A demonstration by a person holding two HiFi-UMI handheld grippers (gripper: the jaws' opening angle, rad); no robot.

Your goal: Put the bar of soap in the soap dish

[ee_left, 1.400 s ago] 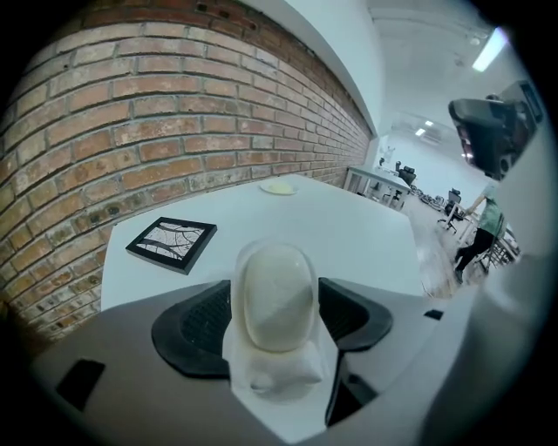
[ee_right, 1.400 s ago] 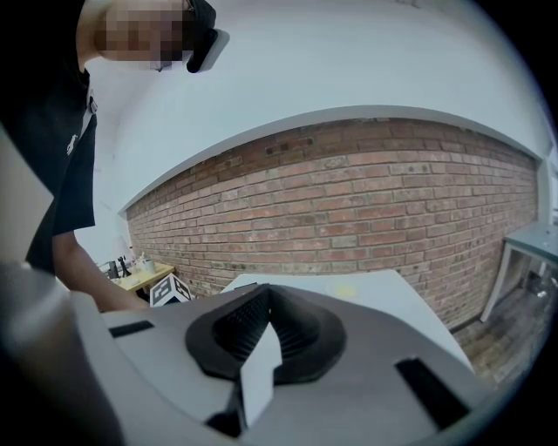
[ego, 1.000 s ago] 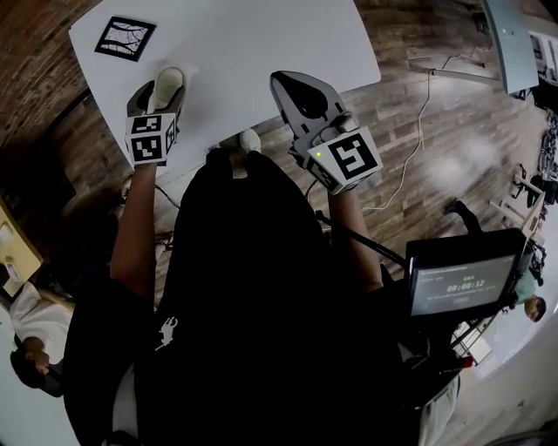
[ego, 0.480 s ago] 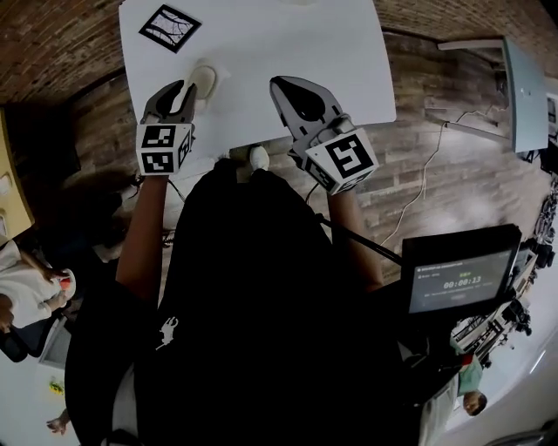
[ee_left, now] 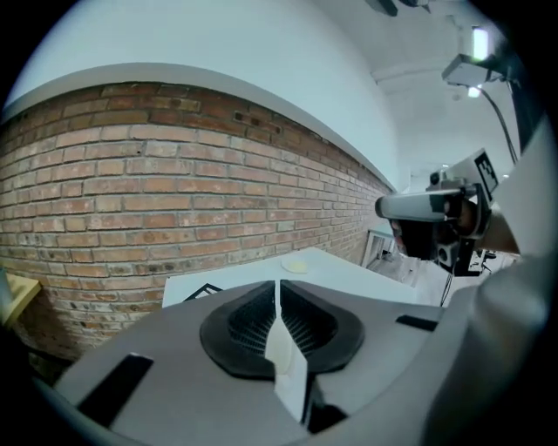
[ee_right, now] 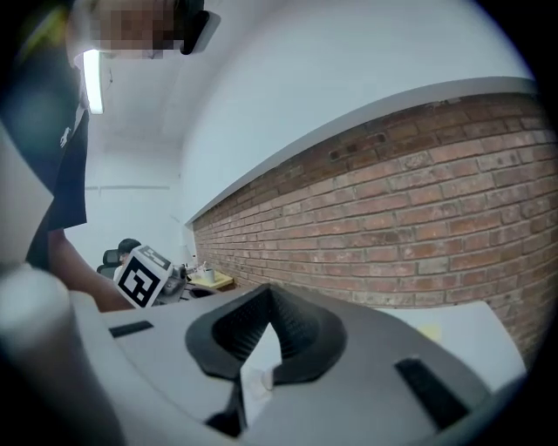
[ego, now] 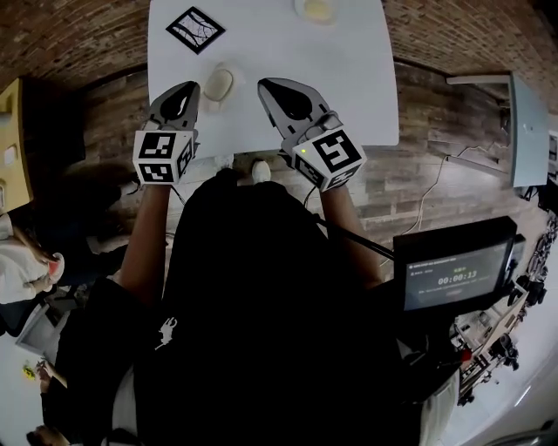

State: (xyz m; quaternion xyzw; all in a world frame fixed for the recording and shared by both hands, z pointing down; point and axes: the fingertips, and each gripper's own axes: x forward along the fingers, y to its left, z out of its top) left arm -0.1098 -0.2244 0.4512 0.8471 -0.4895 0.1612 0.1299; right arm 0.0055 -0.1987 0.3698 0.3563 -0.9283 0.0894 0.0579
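White bench [ego: 349, 78], brick wall [ee_left: 174, 200] behind it, and a person in a black top leaning over the near edge with a tool in each hand. The soap [ego: 219, 84], a cream oval, lies on the bench near that edge, on a pale shape that reads as the dish [ego: 236, 77] (its rim is faint against the white top, so I can't be sure how deep it is). Nothing touches the soap.

The left tool [ego: 192, 87] hangs just beside the soap, on its left, tip pointing across the bench. Its jaws have just been closing, and its own view shows the left tool [ee_left: 277, 287] clenched, ribbed pads meeting at the tips with nothing between them. The right tool [ego: 263, 84] is on the soap's other side, a little further off. It too is clenched and empty, and the right tool [ee_right: 268, 292] shows its tips touching.

Further back a black-and-white card [ego: 195, 29] lies flat near the left corner. A round pale disc [ego: 316, 9] with a yellowish middle sits at the far edge, too small to name. Off to the person's right a screen [ego: 453, 279] shows a timer.
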